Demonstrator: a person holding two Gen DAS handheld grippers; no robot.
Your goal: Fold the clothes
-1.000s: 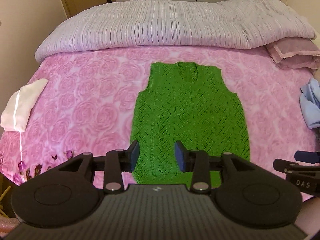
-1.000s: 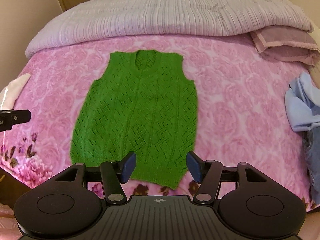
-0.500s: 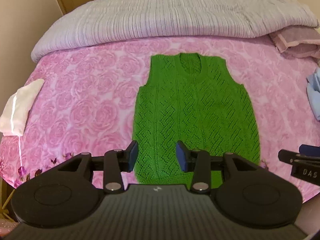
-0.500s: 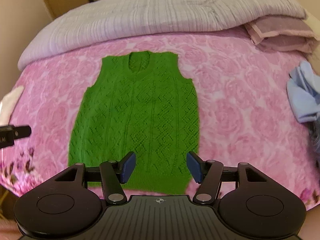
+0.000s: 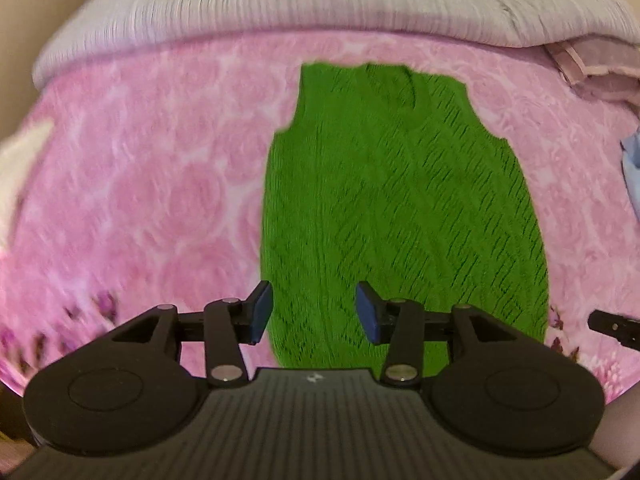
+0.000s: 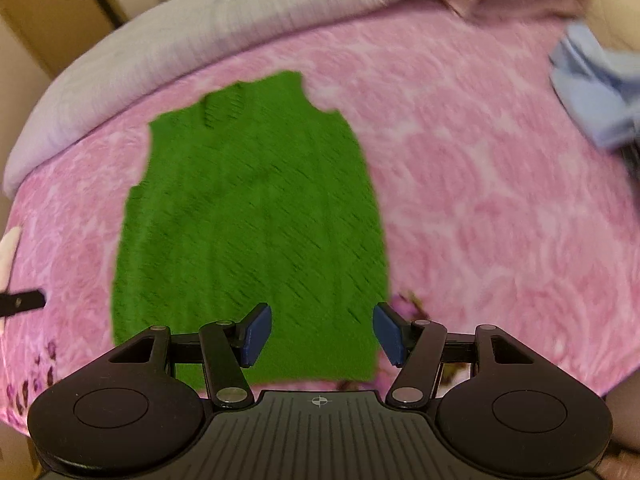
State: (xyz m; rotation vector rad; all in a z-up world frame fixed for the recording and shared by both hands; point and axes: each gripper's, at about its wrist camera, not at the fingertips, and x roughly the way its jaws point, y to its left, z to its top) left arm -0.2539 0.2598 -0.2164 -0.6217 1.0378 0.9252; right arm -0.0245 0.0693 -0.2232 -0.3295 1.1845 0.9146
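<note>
A green knitted sleeveless vest (image 5: pixel 400 208) lies flat on the pink rose-patterned bed cover (image 5: pixel 160 200), neck toward the far side. My left gripper (image 5: pixel 314 312) is open above the vest's lower left corner, nothing between its blue pads. In the right wrist view the same vest (image 6: pixel 252 216) spreads out ahead. My right gripper (image 6: pixel 322 334) is open over the vest's lower right corner near the hem. Each view shows the tip of the other gripper at its edge. Both views are blurred by motion.
A grey ribbed quilt (image 5: pixel 300 4) is rolled along the far side of the bed. A pinkish pillow (image 5: pixel 592 60) and light blue clothes (image 6: pixel 592 92) lie at the right. A white folded cloth (image 5: pixel 20 168) sits at the left edge.
Both grippers have come closer and lower over the vest's hem; the left one over its left corner, the right one over its right corner. Both stay open.
</note>
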